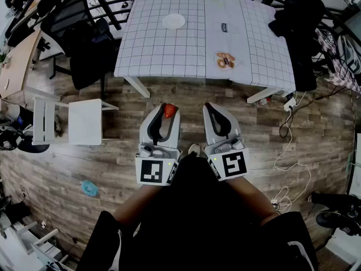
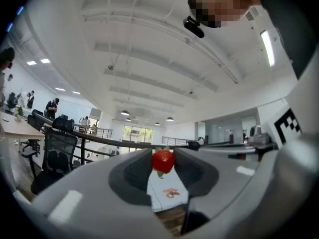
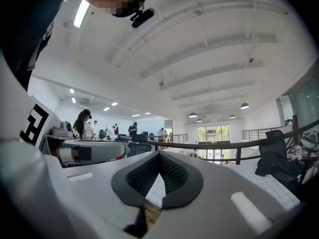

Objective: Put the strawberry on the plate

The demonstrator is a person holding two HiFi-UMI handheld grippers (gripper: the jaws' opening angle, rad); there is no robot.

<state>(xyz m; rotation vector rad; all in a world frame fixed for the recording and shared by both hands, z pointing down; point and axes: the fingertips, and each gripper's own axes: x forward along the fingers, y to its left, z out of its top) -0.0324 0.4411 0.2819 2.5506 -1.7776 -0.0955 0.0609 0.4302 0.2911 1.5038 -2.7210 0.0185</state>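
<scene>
Left gripper [image 1: 167, 109] pinches the strawberry [image 2: 163, 161] at its tips; right gripper [image 1: 210, 107] is pressed together, empty. Best to grip gently while carrying it to the white plate [image 1: 174, 21] at upper centre.

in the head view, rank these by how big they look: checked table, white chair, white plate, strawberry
Largest to smallest:
1. checked table
2. white chair
3. white plate
4. strawberry
The strawberry looks only a little smaller than the plate, because it sits much nearer the camera.
</scene>
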